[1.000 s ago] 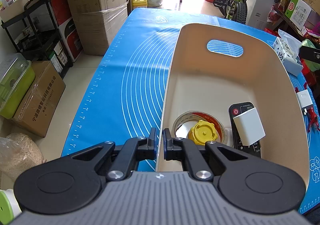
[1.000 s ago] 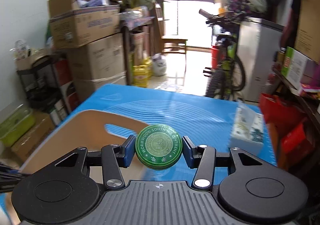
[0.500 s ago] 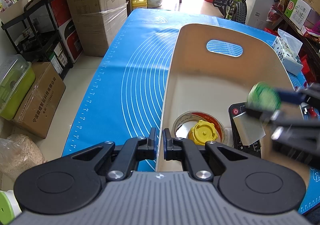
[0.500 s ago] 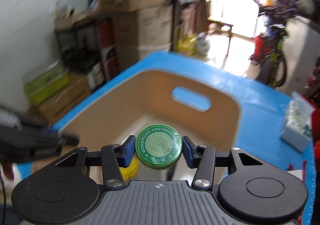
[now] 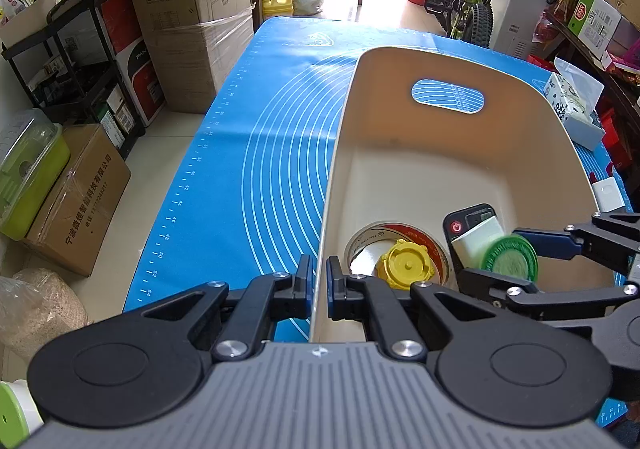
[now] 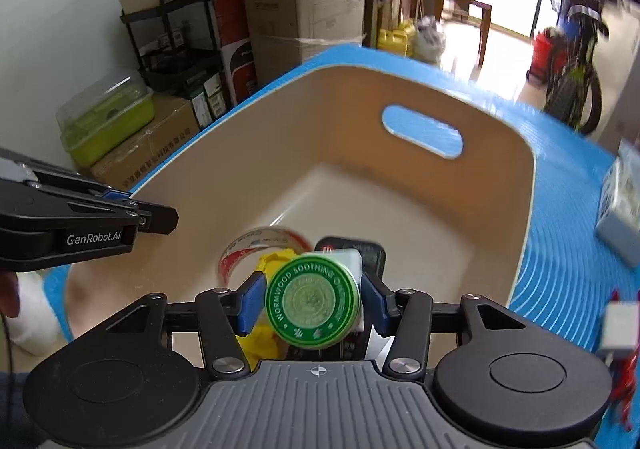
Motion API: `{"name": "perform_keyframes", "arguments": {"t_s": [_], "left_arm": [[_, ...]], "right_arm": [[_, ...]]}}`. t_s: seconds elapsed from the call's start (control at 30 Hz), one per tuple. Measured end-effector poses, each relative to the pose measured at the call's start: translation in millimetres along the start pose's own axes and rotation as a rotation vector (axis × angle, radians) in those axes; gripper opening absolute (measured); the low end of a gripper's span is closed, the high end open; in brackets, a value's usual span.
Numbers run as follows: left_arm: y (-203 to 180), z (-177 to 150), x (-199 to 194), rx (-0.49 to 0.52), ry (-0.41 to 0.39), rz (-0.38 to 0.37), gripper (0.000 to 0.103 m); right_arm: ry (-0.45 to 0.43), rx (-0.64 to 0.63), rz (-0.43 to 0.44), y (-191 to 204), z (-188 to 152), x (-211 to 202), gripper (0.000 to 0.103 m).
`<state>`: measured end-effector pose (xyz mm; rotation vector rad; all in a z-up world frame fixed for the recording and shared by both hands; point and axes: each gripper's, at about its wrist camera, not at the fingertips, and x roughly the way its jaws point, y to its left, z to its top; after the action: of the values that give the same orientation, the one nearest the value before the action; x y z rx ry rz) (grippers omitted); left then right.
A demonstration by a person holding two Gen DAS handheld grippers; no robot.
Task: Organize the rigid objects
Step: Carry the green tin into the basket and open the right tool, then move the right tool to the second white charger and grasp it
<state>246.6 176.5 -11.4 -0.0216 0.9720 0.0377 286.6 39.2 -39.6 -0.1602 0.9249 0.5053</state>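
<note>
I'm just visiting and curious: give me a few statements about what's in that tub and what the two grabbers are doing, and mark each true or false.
1. The left gripper is clamped on the tub's side wall. True.
2. The green tin is between the right gripper's fingers. True; the jaws are opening and gaps show beside it.
3. The tub is empty. False: it holds a tape roll, a yellow cap, a black remote and a white block.
4. The green tin sits on the blue mat. False: it is over the tub's inside.
5. The tissue pack is in the tub. False: it lies on the mat outside it.
</note>
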Motion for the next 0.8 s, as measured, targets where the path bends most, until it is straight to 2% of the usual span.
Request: {"name": "perform_keyframes", "arguments": {"t_s": [0.23,0.43,0.57,0.8], "left_arm": [[-0.4,0.0,-0.1,0.002,0.0,0.001,0.009],[-0.2,-0.1,-0.1,0.002,-0.001,0.001,0.009],[-0.2,-0.1,-0.1,0.001,0.0,0.001,0.009],[-0.3,-0.2,-0.1,0.002,0.0,0.002,0.009]], "right_arm": [[-0.053,0.053,0.004,-18.9,0.4,-24.2,0.069],[-0.124,0.123,-0.023,-43.5,-7.7,-57.6,0.069],[-0.146,0.164,-0.093,-71.6,-16.6,-77.9,0.069],[-0.153,0.222,-0.29,-131.0,-38.9,-96.9,0.069]]}}
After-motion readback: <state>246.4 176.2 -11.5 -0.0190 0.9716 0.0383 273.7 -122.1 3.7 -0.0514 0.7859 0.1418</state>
